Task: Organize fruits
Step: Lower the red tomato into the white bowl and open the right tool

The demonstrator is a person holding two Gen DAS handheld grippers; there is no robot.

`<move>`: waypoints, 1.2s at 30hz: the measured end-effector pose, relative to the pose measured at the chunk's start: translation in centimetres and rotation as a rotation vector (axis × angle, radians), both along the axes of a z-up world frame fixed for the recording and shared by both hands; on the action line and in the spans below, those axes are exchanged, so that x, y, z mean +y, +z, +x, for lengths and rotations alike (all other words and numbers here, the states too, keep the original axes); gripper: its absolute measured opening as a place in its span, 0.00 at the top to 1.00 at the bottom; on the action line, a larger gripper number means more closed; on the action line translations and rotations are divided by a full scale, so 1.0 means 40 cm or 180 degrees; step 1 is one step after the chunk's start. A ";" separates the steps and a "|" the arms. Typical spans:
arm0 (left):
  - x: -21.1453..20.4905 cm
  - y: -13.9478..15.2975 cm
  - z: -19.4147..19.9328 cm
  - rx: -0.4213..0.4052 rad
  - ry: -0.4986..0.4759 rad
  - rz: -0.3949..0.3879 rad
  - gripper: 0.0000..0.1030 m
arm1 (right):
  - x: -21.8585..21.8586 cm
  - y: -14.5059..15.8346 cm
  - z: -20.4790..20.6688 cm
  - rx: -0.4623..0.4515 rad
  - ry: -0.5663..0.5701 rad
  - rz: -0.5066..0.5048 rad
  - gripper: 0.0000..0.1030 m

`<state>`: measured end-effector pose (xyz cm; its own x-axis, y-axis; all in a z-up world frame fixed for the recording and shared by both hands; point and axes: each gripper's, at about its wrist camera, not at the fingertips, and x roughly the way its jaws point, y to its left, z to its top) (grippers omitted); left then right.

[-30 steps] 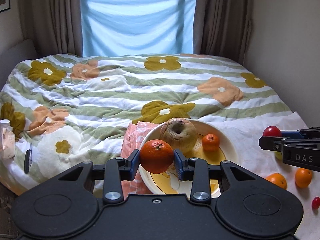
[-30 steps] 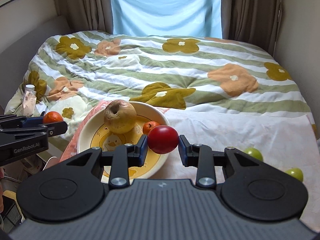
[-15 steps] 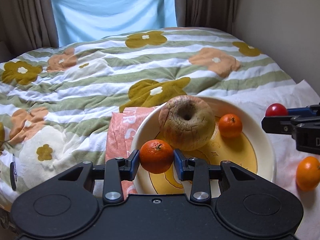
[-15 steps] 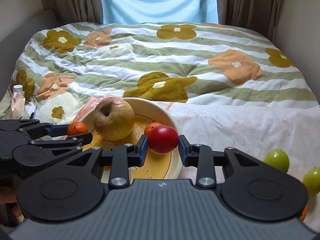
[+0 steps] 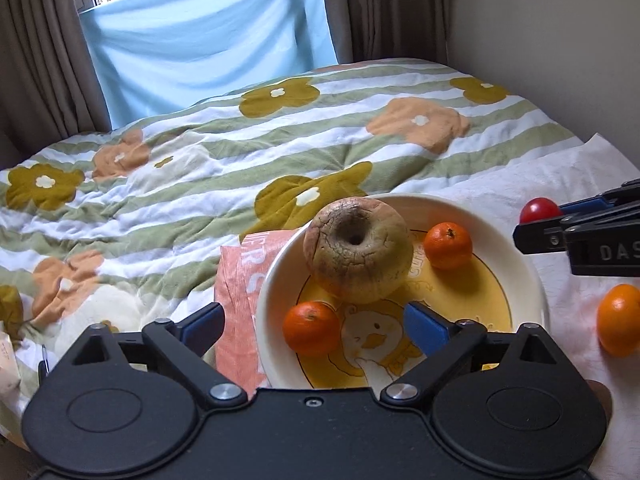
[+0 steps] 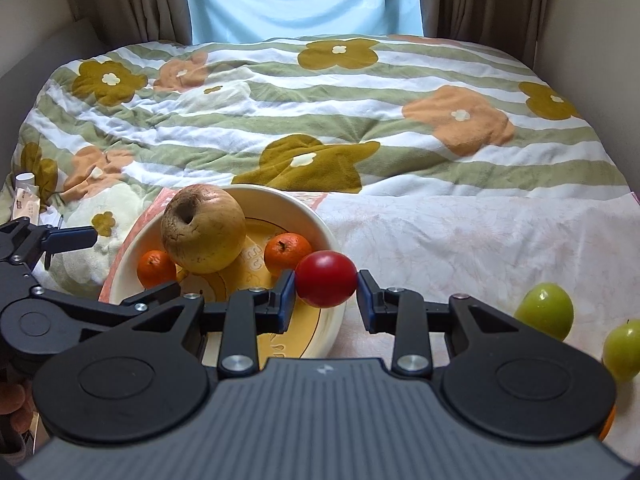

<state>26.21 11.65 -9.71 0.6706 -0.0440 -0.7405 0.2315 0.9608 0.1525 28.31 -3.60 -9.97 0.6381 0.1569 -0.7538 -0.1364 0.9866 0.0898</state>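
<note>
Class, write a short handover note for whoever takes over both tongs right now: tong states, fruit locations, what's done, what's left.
Left tongs: opening, nothing gripped; its tangerine sits in the bowl.
Right tongs: shut on the red fruit, over the bowl's rim.
In bowl: brown apple, second tangerine.
Left: release the red fruit; two green fruits and an orange lie on the white cloth.

The yellow middle of the plate (image 5: 532,280) is left bare toward the right tool (image 6: 326,300), while its far-left part is blocked by the wrinkled apple (image 5: 357,249).
</note>
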 end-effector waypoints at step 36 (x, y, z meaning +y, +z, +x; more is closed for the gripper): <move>0.099 0.058 -0.125 -0.0080 0.0389 -0.0346 0.04 | 0.065 -0.025 0.007 -0.0198 0.0237 -0.0039 0.00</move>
<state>21.20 15.60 -7.40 0.6940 -0.0400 -0.7188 0.1094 0.9927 0.0504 28.61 -1.00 -10.95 0.6707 0.1966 -0.7152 -0.2144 0.9745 0.0668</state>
